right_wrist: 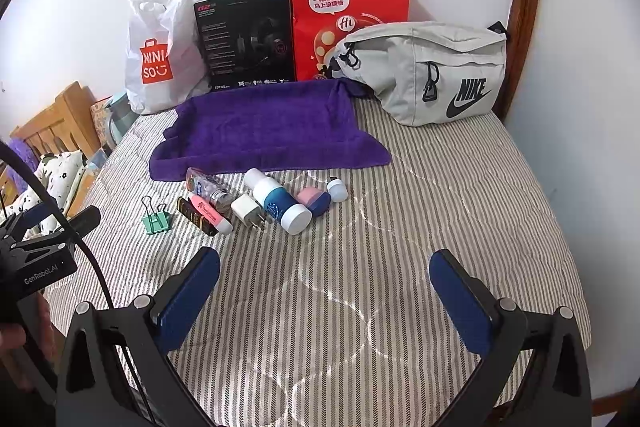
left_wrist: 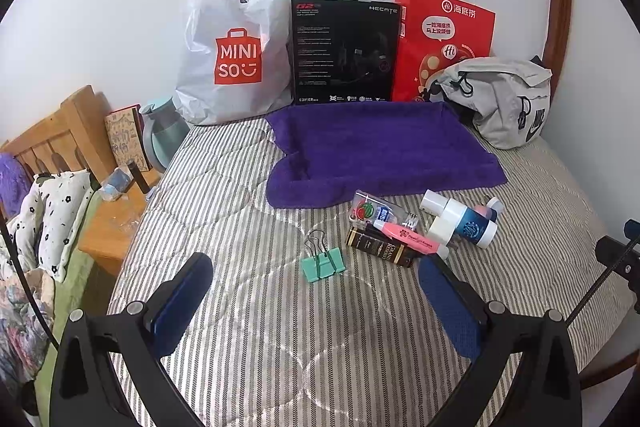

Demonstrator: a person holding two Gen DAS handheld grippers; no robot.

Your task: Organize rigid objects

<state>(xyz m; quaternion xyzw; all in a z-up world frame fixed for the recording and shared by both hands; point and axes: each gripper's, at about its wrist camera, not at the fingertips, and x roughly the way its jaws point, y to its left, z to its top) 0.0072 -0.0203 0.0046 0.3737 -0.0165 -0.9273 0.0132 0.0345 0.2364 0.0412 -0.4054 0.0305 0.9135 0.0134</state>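
A pile of small items lies on the striped bed in front of a purple towel (left_wrist: 380, 151) (right_wrist: 264, 127): a green binder clip (left_wrist: 323, 263) (right_wrist: 156, 221), a dark box (left_wrist: 380, 247) (right_wrist: 196, 217), a pink marker (left_wrist: 412, 237) (right_wrist: 210, 213), a clear case (left_wrist: 370, 209) (right_wrist: 206, 185), a white charger (left_wrist: 442, 227) (right_wrist: 246, 209), a blue-and-white bottle (left_wrist: 466, 217) (right_wrist: 280, 201), a pink-and-blue item (right_wrist: 314, 201) and a white cap (right_wrist: 337, 189). My left gripper (left_wrist: 316, 275) is open just before the clip. My right gripper (right_wrist: 324, 267) is open over bare bedding.
Against the back wall stand a white Miniso bag (left_wrist: 236, 47) (right_wrist: 160, 55), a black box (left_wrist: 346, 51) (right_wrist: 246, 39), a red paper bag (left_wrist: 444, 35) (right_wrist: 348, 15) and a grey Nike pouch (left_wrist: 504, 99) (right_wrist: 432, 71). A wooden nightstand (left_wrist: 116, 223) is at left.
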